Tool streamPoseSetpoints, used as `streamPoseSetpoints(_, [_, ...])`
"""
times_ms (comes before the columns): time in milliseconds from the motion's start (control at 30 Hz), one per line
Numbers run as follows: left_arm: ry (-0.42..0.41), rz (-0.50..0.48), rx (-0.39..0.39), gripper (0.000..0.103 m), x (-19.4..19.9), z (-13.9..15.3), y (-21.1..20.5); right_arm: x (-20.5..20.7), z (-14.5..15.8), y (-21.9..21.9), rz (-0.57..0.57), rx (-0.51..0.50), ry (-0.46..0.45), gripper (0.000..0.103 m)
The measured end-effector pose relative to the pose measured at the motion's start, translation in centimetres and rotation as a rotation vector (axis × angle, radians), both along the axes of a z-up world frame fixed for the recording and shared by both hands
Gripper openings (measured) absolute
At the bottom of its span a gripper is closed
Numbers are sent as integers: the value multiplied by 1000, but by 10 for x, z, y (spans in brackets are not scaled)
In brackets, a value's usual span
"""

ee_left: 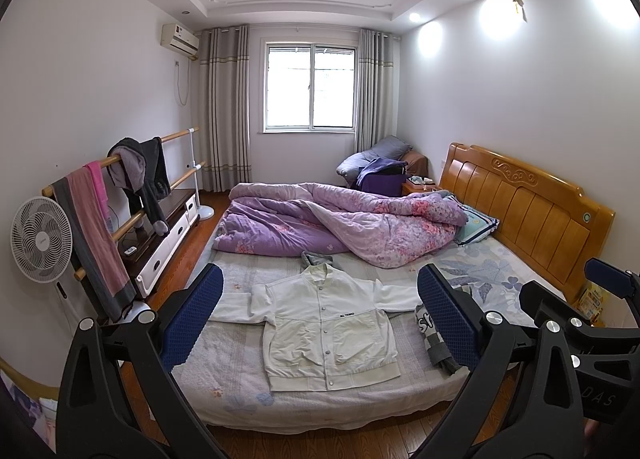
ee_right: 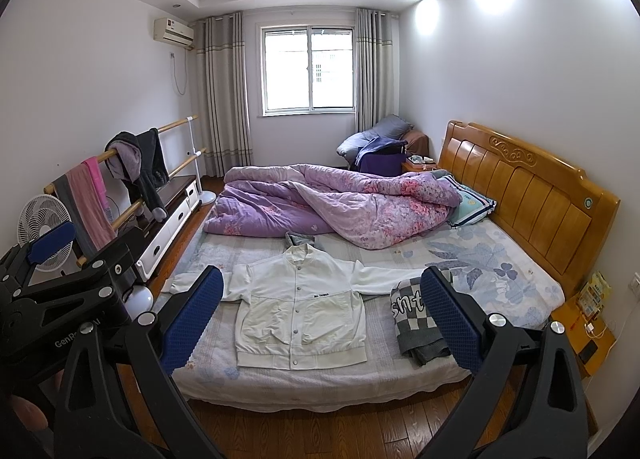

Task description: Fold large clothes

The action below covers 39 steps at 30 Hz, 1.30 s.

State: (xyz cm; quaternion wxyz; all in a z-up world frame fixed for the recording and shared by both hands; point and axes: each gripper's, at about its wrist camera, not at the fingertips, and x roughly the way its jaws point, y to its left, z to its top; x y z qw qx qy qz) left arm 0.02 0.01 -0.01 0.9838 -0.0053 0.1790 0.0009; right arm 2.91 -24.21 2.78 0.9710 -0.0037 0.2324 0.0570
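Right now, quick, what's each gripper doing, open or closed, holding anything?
Left gripper: open, holding nothing, up off the white jacket.
Right gripper: open, holding nothing.

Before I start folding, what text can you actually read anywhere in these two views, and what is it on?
"snt": large white letters on the folded checkered knit, partly hidden.
"GenRo...": left gripper body seen from the right wrist view, cut off.
"DAS": right gripper body seen from the left wrist view, cut off.
Small black label on the white jacket: too small to read.
Air conditioner sticker: blurred.
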Motion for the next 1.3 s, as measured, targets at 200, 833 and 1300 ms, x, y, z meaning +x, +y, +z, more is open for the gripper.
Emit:
streamPoseSetpoints(200, [0,0,0,98,0,0,0,2,-1,0,1,0,0,95])
streamPoseSetpoints(833, [1,-3,-1,98,0,0,0,2,1,-1,-1,-2,2,95])
streamPoseSetpoints(1300, [5,-4,-2,98,0,0,0,9,-12,2,-10,-6,13,95])
